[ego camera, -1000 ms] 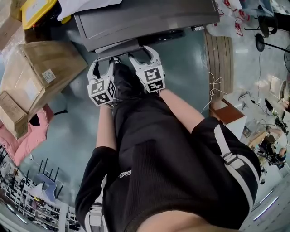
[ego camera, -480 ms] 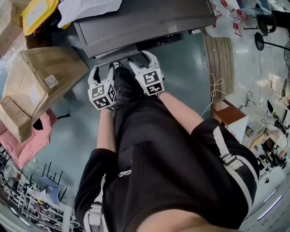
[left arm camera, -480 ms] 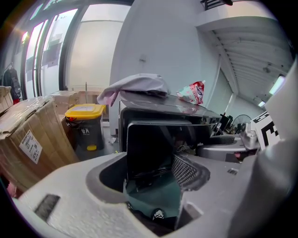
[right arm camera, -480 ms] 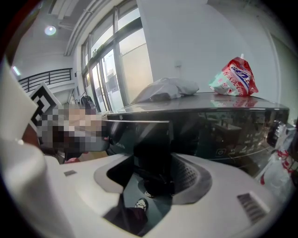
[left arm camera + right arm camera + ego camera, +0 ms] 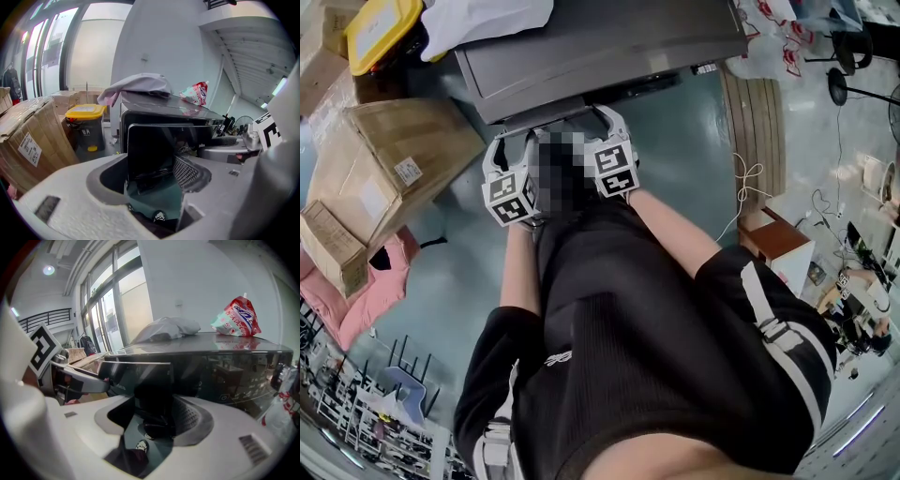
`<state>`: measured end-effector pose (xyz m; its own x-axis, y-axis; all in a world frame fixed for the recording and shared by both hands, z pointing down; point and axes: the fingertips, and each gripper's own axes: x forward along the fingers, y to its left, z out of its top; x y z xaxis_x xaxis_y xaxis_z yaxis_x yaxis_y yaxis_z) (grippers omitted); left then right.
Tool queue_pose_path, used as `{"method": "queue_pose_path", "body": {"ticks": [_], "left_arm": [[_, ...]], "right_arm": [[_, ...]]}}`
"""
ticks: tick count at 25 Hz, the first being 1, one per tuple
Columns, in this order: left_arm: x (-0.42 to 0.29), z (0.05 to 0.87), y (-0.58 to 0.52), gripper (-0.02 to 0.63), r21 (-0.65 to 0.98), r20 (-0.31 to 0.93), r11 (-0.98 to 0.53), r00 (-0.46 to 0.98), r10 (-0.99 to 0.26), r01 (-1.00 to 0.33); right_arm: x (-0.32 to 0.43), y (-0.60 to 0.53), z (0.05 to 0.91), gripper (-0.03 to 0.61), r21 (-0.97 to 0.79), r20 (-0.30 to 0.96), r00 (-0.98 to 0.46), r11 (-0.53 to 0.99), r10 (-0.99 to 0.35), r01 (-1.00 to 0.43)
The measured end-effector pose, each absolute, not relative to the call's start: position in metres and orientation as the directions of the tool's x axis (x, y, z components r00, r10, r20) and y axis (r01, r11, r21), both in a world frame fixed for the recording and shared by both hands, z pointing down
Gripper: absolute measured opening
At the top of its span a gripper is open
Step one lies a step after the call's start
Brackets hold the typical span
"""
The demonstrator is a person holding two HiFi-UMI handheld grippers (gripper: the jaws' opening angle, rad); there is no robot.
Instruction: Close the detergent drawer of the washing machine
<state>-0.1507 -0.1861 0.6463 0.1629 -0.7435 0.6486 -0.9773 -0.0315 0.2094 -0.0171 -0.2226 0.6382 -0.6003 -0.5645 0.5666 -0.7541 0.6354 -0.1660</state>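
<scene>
Both grippers face the drawer (image 5: 539, 106) of the washing machine (image 5: 600, 37), the left gripper (image 5: 511, 141) and the right gripper (image 5: 600, 122) side by side, each with its jaws apart and holding nothing. The drawer front (a dark glossy panel) stands proud of the machine, so I judge the closing not yet finished: a push inward is left. Nothing blocks its way. A cardboard box (image 5: 394, 155) and a yellow-lidded bin (image 5: 380, 23) stand to the left, a tyre (image 5: 755, 112) to the right, and a white cloth (image 5: 483, 14) lies on top.

glossy dark washing machine (image 5: 600, 42), matt brown cardboard box (image 5: 403, 155), soft white cloth (image 5: 483, 17).
</scene>
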Motion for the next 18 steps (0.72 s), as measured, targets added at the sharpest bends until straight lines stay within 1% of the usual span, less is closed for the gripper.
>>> {"method": "queue_pose_path", "body": {"ticks": [18], "left_arm": [[-0.157, 0.648, -0.199, 0.301, 0.209, 0.655, -0.030, 0.163, -0.738, -0.977]], "right_arm": [[-0.023, -0.235, 0.639, 0.250, -0.158, 0.578, -0.576, 0.613, -0.578, -0.774]]}}
